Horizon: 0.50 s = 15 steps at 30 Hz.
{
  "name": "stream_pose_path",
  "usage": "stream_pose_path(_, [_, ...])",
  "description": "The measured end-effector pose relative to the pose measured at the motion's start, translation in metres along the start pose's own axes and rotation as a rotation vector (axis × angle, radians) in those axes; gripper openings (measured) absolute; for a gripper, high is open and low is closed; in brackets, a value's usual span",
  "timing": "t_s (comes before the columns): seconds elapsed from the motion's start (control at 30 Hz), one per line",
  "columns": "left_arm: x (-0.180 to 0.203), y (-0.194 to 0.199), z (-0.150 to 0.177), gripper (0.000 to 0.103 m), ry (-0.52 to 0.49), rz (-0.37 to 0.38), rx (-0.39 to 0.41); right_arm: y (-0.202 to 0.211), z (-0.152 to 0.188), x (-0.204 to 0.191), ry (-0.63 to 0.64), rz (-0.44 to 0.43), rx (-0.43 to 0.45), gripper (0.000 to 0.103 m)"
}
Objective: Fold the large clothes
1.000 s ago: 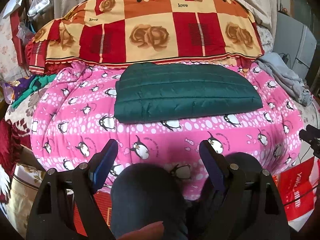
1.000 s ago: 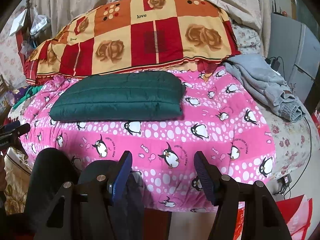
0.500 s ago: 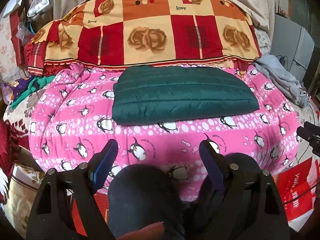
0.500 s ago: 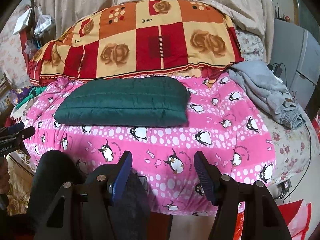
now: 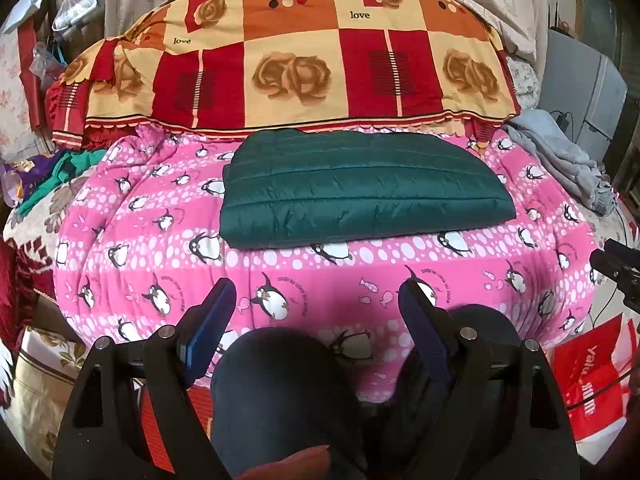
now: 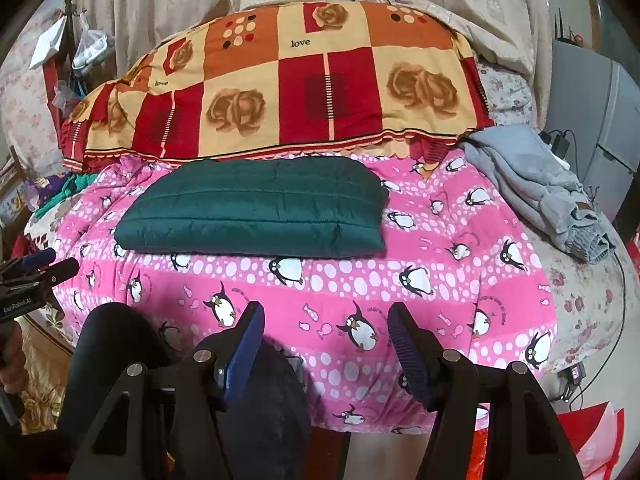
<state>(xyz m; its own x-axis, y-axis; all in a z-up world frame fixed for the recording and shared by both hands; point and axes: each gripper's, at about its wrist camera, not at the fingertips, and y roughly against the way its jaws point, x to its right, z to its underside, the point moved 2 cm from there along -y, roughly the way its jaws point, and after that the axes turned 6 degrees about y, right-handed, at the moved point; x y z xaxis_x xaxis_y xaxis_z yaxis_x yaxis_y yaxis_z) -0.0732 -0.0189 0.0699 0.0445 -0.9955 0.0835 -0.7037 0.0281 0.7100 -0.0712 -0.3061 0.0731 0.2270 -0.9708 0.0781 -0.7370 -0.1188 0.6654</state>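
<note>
- Green quilted puffer garment (image 5: 360, 186), glossy and stitched in long channels, lies folded into a flat, roughly rectangular packet on the pink penguin-print fleece blanket (image 5: 160, 264) in front of you; in the right wrist view the same packet (image 6: 256, 210) sits left of centre, just short of the red, orange and cream rose-patterned quilt (image 5: 304, 56) heaped behind it.
- Judging by how it lies, your folding of this piece looks finished or nearly so: the edges are stacked and fairly square, no sleeve or hood trails out, and the near edge runs roughly straight.
- Your left gripper (image 5: 316, 304) hangs well back from the packet, above your dark-trousered knees (image 5: 272, 392), with its blue-padded jaws spread wide and nothing between them.
- Your right gripper (image 6: 326, 330) is likewise released, jaws apart over the blanket's near edge and gripping nothing; neither tool touches the green garment.
- What may be left, as far as you can see: a crumpled grey sweatshirt-like garment (image 6: 536, 188) is dumped at the right side of the bed, well apart from the green packet and plainly unfolded. If it belongs to your pile, that is the next piece.
- Some teal and purple cloth (image 5: 60, 172) shows at the left edge of the bed too, but too little of it is visible to say whether it is clothing waiting for you.
- You would likely need to move the green packet aside, or work beside it, to clear flat room.
</note>
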Motion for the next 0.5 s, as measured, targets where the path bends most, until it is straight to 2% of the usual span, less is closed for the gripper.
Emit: stream_pose_path(0.5, [0.0009,-0.0005,0.0006,0.084,0.004,0.004,-0.001,0.0006,-0.0025,-0.0074,0.012,-0.007,0.002,0.061])
